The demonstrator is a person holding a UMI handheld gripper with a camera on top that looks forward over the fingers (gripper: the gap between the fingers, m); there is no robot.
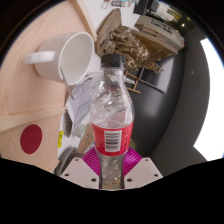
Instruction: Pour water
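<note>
Between the gripper's (110, 158) pressing pads, a clear plastic bottle with red label (110, 112) tilts toward the white ceramic mug (68, 55) (lying sideways).

The gripper (110, 160) points forward along its two fingers, whose light metal ends show low in the gripper view. The magenta pads (92, 157) on their inner faces sit against either side of a clear plastic bottle (110, 110) with a red label, so the jaws are closed on it and carry it tilted slightly.
</note>
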